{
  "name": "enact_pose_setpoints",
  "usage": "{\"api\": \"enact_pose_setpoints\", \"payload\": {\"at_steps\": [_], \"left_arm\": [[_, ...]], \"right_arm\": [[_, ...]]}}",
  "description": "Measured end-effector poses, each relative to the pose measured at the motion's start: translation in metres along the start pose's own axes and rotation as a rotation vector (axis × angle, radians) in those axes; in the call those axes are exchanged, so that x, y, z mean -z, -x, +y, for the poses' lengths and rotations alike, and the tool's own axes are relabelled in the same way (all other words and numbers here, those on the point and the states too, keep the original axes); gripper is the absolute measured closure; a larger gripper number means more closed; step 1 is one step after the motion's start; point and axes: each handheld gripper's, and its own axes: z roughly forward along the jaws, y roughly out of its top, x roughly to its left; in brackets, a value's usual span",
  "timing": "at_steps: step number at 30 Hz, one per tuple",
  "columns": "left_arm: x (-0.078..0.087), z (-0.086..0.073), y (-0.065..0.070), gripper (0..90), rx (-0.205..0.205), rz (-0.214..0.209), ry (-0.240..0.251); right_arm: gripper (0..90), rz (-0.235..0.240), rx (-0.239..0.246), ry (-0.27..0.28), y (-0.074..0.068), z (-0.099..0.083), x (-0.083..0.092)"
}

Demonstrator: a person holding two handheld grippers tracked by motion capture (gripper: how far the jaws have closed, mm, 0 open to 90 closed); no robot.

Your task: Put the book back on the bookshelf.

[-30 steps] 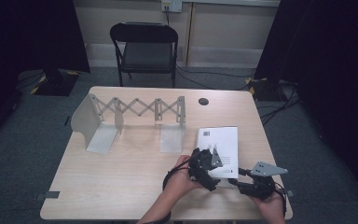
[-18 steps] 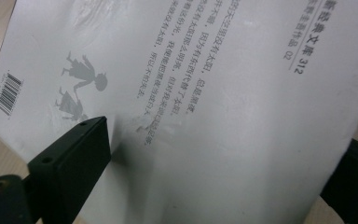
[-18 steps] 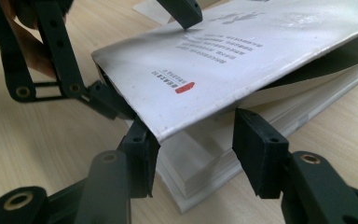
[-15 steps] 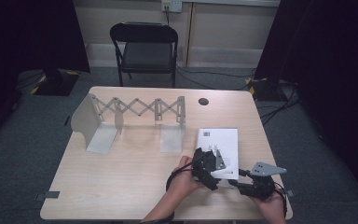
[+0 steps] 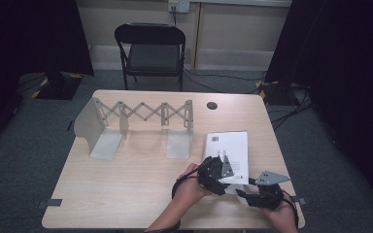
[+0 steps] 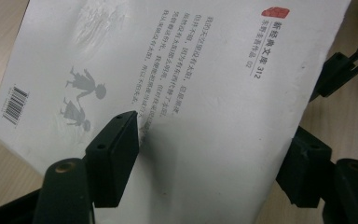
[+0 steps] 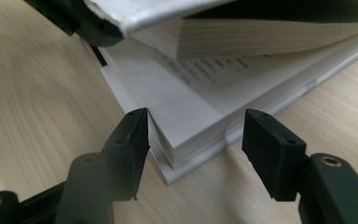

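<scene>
A white paperback book (image 5: 230,145) lies at the table's right side, back cover (image 6: 205,70) up. My left gripper (image 5: 217,171) is at its near left corner. Its jaws have just been closing: one pad (image 6: 116,158) presses on the cover and the other sits at the cover's edge, holding the cover and some pages raised. My right gripper (image 5: 243,191) points at the near corner from the front. Its jaws have just been opening and straddle the lower page block (image 7: 191,135) with a gap on one side. In the right gripper view the raised cover (image 7: 135,11) hangs above.
A grey expanding metal book rack (image 5: 136,116) stands at the back left of the wooden table (image 5: 126,194). A round black cap (image 5: 212,105) sits near the back edge. A black folding chair (image 5: 153,46) is behind the table.
The left gripper's jaws have come together on the book's near corner and its cover has lifted. Both hands have stayed nearly in place.
</scene>
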Motion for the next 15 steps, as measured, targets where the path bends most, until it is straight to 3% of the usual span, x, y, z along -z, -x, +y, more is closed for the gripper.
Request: {"api": "enact_pose_setpoints", "payload": {"at_steps": [2,7,10,12,15], "left_arm": [[0.001,0.000,-0.001,30.3,0.003,-0.006,-0.005],[0.000,0.002,0.000,30.1,0.002,-0.004,-0.018],[0.001,0.002,-0.001,30.2,0.001,-0.004,-0.016],[0.000,0.001,0.000,30.2,0.003,0.000,-0.016],[0.000,0.002,0.000,30.1,0.004,-0.001,-0.021]], "right_arm": [[41.7,0.011,-0.021,0.020,-0.001,0.005,-0.002],[43.4,0.007,-0.020,0.039,0.000,0.009,0.004],[43.1,0.001,-0.020,0.025,0.002,0.008,0.003],[43.4,0.010,-0.029,0.020,0.003,0.008,0.001],[45.4,0.038,-0.041,0.060,0.004,0.012,0.005]]}}
